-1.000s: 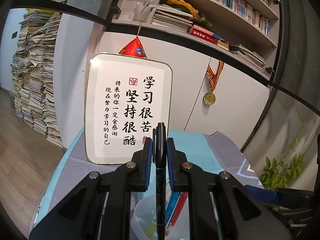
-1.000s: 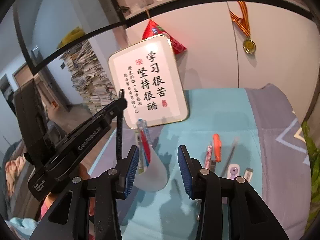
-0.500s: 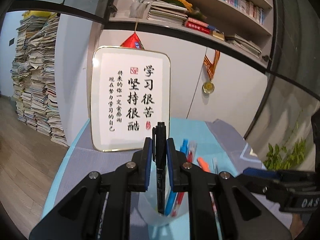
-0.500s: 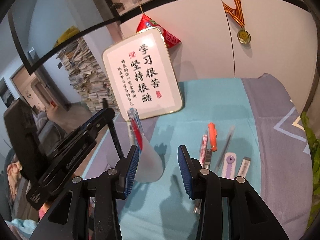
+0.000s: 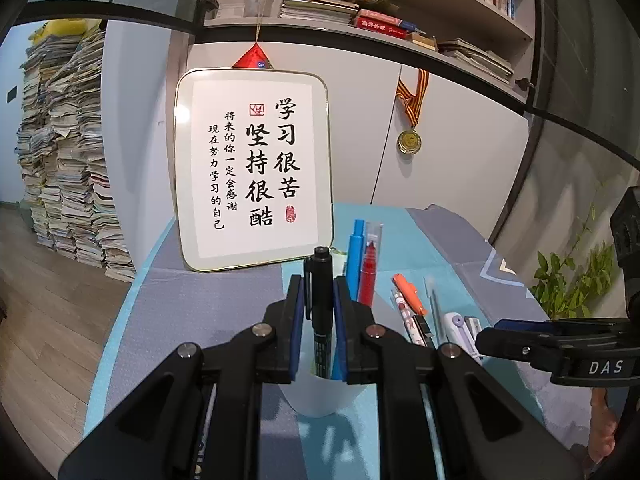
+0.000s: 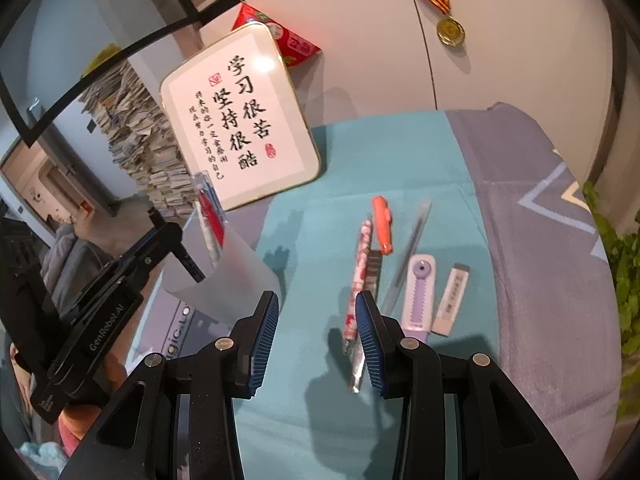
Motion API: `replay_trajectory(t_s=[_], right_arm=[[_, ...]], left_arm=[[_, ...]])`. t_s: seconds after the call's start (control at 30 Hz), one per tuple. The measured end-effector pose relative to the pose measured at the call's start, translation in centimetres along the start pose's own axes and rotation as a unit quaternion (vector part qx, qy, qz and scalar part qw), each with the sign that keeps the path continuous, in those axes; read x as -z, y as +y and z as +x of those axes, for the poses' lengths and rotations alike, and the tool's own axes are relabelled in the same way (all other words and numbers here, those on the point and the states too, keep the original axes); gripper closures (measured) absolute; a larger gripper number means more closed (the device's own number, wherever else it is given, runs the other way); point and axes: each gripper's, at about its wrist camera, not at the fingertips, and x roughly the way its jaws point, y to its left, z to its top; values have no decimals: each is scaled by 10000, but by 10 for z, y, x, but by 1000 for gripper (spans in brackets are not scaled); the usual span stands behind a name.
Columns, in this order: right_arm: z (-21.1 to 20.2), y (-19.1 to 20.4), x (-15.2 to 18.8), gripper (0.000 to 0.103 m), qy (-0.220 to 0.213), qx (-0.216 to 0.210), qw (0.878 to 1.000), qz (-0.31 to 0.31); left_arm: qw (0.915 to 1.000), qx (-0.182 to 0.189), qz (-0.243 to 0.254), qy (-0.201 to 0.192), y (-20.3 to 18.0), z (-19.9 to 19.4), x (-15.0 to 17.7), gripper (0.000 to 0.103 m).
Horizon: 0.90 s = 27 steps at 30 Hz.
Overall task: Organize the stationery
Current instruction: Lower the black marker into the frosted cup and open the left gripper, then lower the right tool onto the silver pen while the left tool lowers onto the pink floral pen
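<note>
Left fingers (image 5: 297, 312) pinch black pen (image 5: 321, 304) over cup (image 5: 320, 396).

Black marker (image 5: 321, 300), orange pen (image 6: 381, 224)

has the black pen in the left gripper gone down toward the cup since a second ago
Yes. In the right wrist view the black pen now has its tip inside the frosted cup, which stands on the table; earlier it hung above the rim.

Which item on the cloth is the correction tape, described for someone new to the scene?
Find the framed calligraphy sign on the teal cloth; a row of stationery lies to its right. The correction tape is the stubby lilac-and-white piece between the clear pen and the white eraser.
</note>
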Motion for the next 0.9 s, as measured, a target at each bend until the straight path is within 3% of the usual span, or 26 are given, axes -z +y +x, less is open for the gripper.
replay_trajectory(t_s=[0.2,0.27,0.37,0.63,0.9], right_arm=[[3,-2,5,63,180,60,9998,8],[5,-3,7,63,229,65,9997,18],[5,-4,9,63,306,84,9995,19],[9,-5,21,63,547,155,9984,-23],[30,-3,41,63,1133,458,9920,-327]], left_arm=[[9998,-72,178,-22,-6,-6,3,89],[9996,-126,256,-49,-8,-9,4,74],[9992,-203,314,-143,-10,-14,5,64],[9992,-189,293,-188,-11,-28,7,64],[9981,36,562,-243,-26,-46,10,64]])
